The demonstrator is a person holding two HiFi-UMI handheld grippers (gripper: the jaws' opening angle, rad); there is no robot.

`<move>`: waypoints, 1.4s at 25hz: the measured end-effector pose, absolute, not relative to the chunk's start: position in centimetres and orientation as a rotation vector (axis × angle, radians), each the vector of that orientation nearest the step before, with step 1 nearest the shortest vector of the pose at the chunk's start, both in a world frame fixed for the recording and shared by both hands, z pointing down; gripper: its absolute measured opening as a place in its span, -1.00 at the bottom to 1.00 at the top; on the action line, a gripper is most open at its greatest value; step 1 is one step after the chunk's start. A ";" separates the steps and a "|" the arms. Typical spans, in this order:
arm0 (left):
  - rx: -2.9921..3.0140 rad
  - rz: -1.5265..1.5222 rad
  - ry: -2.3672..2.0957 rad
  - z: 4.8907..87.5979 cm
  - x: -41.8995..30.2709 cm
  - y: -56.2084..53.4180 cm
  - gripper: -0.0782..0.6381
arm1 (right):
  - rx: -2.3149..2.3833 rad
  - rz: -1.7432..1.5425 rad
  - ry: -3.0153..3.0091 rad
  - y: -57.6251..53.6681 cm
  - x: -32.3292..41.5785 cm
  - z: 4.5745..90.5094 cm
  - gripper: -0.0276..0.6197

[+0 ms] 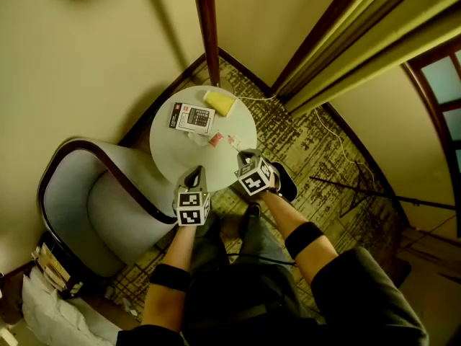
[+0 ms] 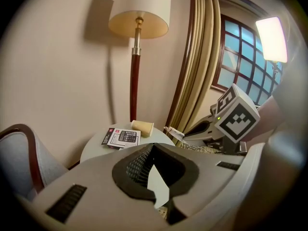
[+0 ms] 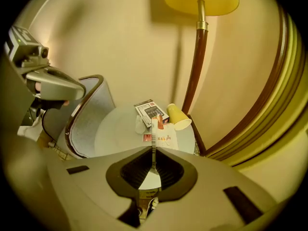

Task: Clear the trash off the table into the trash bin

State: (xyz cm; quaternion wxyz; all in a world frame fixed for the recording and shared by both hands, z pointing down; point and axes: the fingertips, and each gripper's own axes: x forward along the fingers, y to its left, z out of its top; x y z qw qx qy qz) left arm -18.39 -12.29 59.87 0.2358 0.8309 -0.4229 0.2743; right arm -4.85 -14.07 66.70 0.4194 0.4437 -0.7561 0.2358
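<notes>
On the round white table (image 1: pixel 173 157) lie a calculator box (image 1: pixel 192 117), a yellow paper cup (image 1: pixel 220 102) on its side, a crumpled white scrap (image 1: pixel 198 137) and a small red wrapper (image 1: pixel 215 140). My right gripper (image 1: pixel 243 154) hovers over the table's near right edge, shut on a thin flat wrapper (image 3: pixel 154 129), seen edge-on between its jaws and sticking out in the left gripper view (image 2: pixel 172 130). A printed white packet (image 3: pixel 167 139) lies on the table beneath it. My left gripper (image 1: pixel 194 173) hangs over the table's near edge, shut and empty. No trash bin can be made out.
A grey armchair (image 1: pixel 108 200) with a dark wood frame stands close to the table's left. The floor lamp's pole (image 1: pixel 207 27) rises right behind the table. Curtains (image 1: pixel 360 42) hang at the right, and a cable (image 1: pixel 324 132) trails over the patterned carpet.
</notes>
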 end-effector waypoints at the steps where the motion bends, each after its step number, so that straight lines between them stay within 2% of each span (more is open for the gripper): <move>1: 2.276 0.750 -1.168 59.6 -18.7 -12.0 -0.78 | 1.128 0.600 -1.905 -13.6 -4.9 65.7 -0.78; 10: 2.260 0.753 -1.176 57.3 -20.0 -10.0 -0.78 | 1.272 0.754 -1.959 -9.1 -4.9 60.2 -0.79; 16: 2.312 0.819 -1.098 56.7 -17.9 -9.0 -0.78 | 1.423 0.896 -1.927 -6.7 -3.1 59.4 -0.79; 26: 2.500 0.921 -0.716 56.4 -7.8 -6.7 -0.78 | 1.719 1.083 -1.699 0.6 4.7 60.9 -0.79; 35: 2.683 1.007 -0.345 57.1 0.3 -3.4 -0.78 | 1.979 1.237 -1.483 6.4 8.6 63.1 -0.79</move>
